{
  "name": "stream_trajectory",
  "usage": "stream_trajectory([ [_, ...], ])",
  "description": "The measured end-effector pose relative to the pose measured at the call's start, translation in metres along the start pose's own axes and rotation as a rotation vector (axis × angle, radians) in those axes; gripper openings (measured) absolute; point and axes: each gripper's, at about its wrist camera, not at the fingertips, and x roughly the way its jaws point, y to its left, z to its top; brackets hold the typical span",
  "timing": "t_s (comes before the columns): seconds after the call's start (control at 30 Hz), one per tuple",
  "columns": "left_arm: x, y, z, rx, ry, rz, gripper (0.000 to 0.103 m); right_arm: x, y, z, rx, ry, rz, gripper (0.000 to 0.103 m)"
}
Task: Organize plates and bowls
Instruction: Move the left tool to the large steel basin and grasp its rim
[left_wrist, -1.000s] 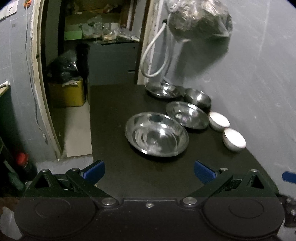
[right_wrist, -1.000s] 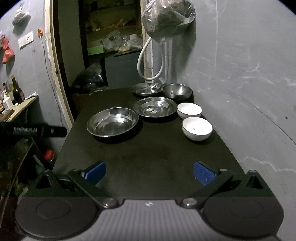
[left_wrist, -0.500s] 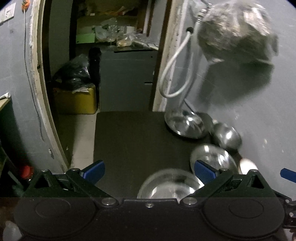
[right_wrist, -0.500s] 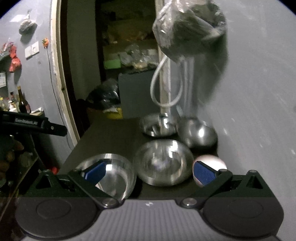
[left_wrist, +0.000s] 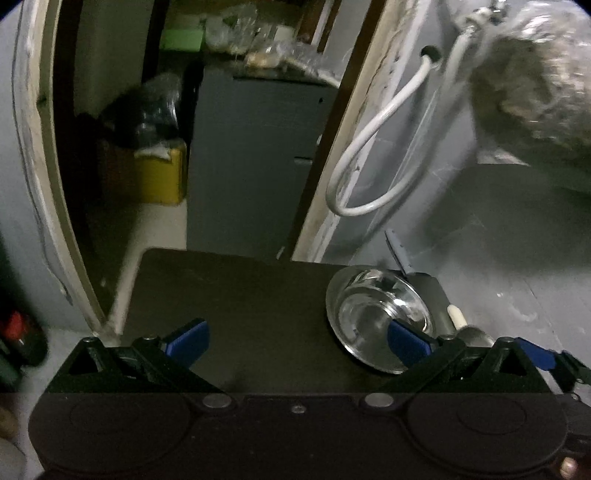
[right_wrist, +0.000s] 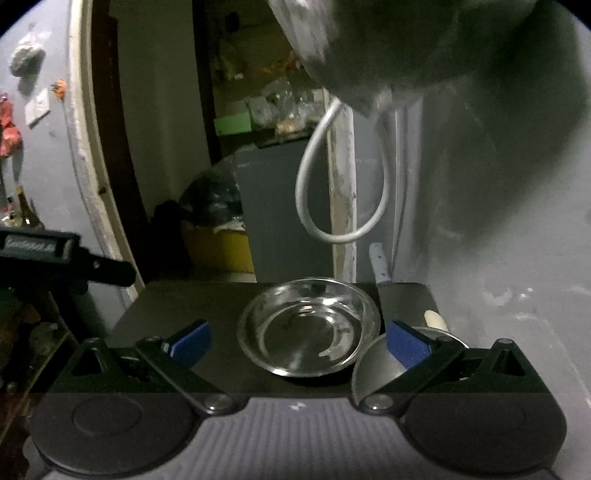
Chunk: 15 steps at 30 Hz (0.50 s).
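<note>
Both the left gripper (left_wrist: 297, 341) and right gripper (right_wrist: 299, 341) gape wide, empty; a steel plate (right_wrist: 308, 328) lies between the right's jaws, yet by the left's right finger (left_wrist: 408, 347); only the right view shows a steel bowl (right_wrist: 373, 369) at its right finger.

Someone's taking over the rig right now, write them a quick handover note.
Left gripper: jaws open, empty, over the dark table.
Right gripper: jaws open, empty, facing the steel plate at the table's far end; a steel bowl sits by its right finger.
Done: nothing stacked that these views show.
Left: gather plates and bowls; other dishes are out of view.
</note>
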Motion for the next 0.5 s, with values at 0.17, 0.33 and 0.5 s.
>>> stream_trajectory([
  [0.17, 0.049, 0.007, 0.004, -0.098, 0.026, -0.056, 0.102, 0.04, -0.026, 0.012, 0.023, 0.038, -0.009, 0.103],
  [0.33, 0.089, 0.008, 0.006, -0.184, 0.044, -0.108, 0.101, 0.078, -0.048, 0.026, 0.051, 0.093, -0.002, 0.102],
  [0.5, 0.113, 0.0, 0.004, -0.152, 0.062, -0.134, 0.092, 0.11, -0.062, 0.031, 0.092, 0.158, -0.01, 0.091],
])
